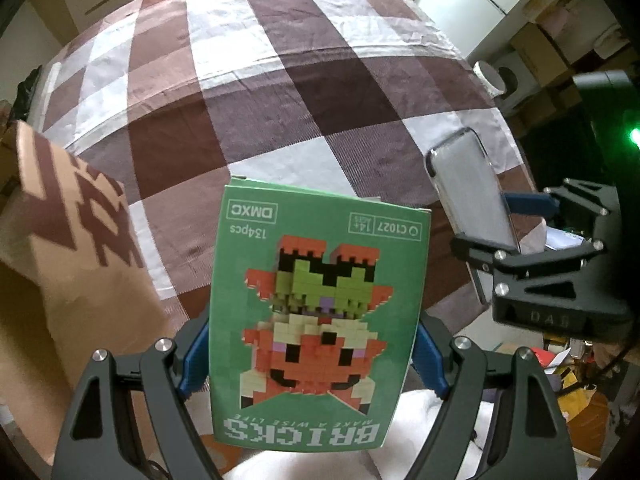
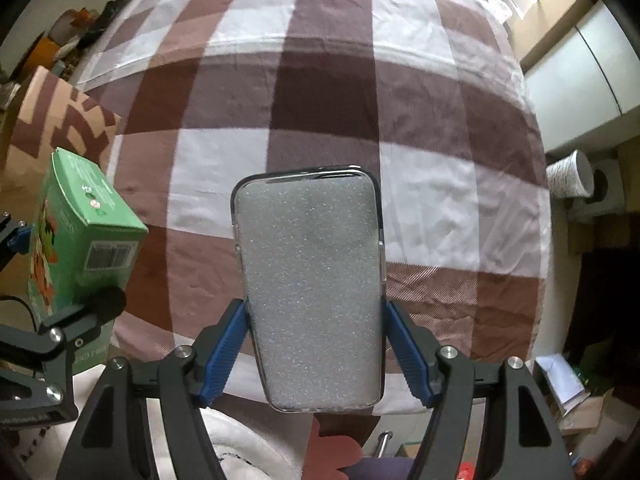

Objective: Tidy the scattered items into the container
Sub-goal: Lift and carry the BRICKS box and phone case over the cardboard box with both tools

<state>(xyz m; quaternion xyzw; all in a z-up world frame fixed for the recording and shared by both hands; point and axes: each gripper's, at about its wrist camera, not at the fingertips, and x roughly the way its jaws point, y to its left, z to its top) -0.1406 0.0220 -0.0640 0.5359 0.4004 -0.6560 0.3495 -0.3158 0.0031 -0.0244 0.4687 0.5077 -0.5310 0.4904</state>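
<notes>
left gripper [image 1: 314, 354] clamps the green bricks box [image 1: 320, 308] between its blue pads, above the checked cloth [image 1: 256, 128]. right gripper [image 2: 316, 350] grips a glittery phone case [image 2: 310, 284] by its long edges. a printed cardboard box [image 1: 68, 248] stands just left of the bricks box.

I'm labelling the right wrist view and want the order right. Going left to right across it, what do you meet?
Brown cardboard box → green bricks box held by the left gripper → glittery phone case clamped in the right gripper → white patterned cup.
</notes>
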